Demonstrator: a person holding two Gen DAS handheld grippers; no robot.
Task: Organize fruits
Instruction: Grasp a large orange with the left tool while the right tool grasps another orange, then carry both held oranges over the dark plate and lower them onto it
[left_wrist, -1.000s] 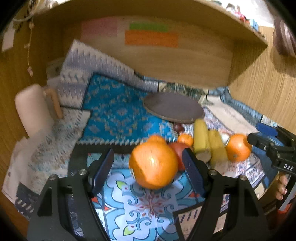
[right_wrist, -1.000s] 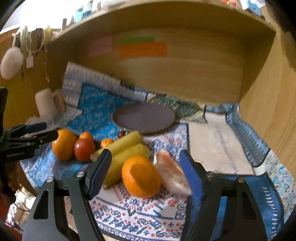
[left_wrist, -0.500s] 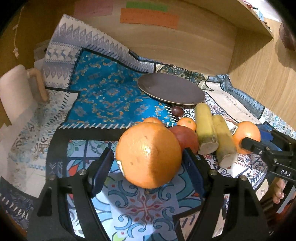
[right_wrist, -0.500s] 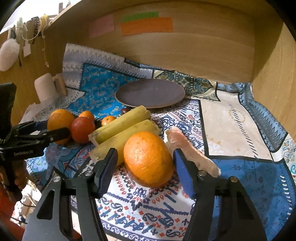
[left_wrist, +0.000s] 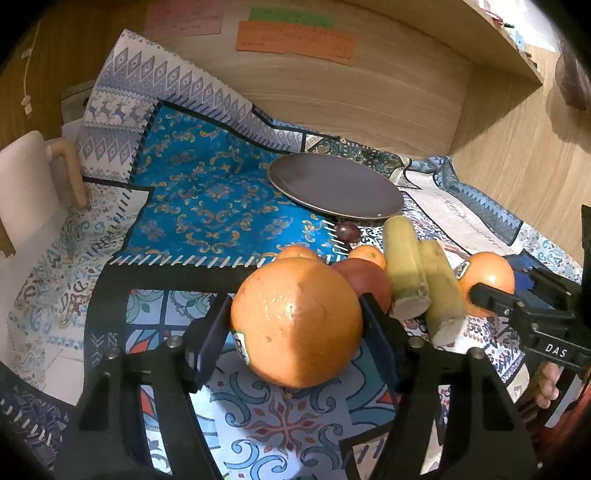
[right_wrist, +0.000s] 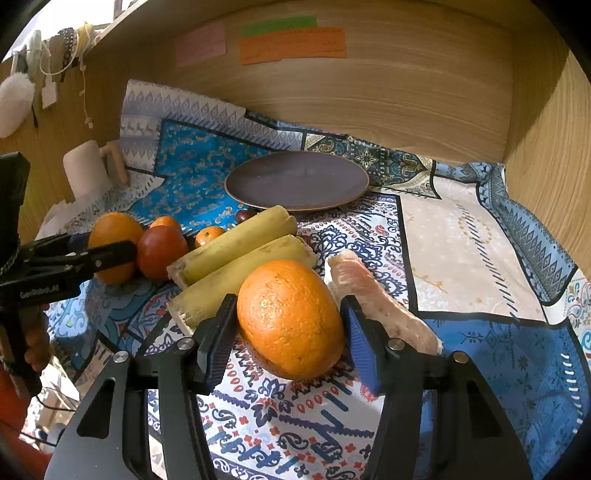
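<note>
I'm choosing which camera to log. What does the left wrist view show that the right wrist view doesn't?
Only the left wrist view: a label sticker on the orange between the left tongs. Only the right wrist view: a pale pinkish piece beside the right tongs, which flank a second orange. Both: purple plate, two bananas, mug.

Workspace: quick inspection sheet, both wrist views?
Surface: patterned cloth over the desk.
Job's things: left orange; right orange; two bananas; tomato; small oranges; bare plate.
Clutter: mug; pinkish piece.
Grippers: left gripper pads against the left orange; right gripper brackets the right orange, contact unclear.
Cables: cord on the left wall.
Surroundings: wooden alcove, sticky notes.
</note>
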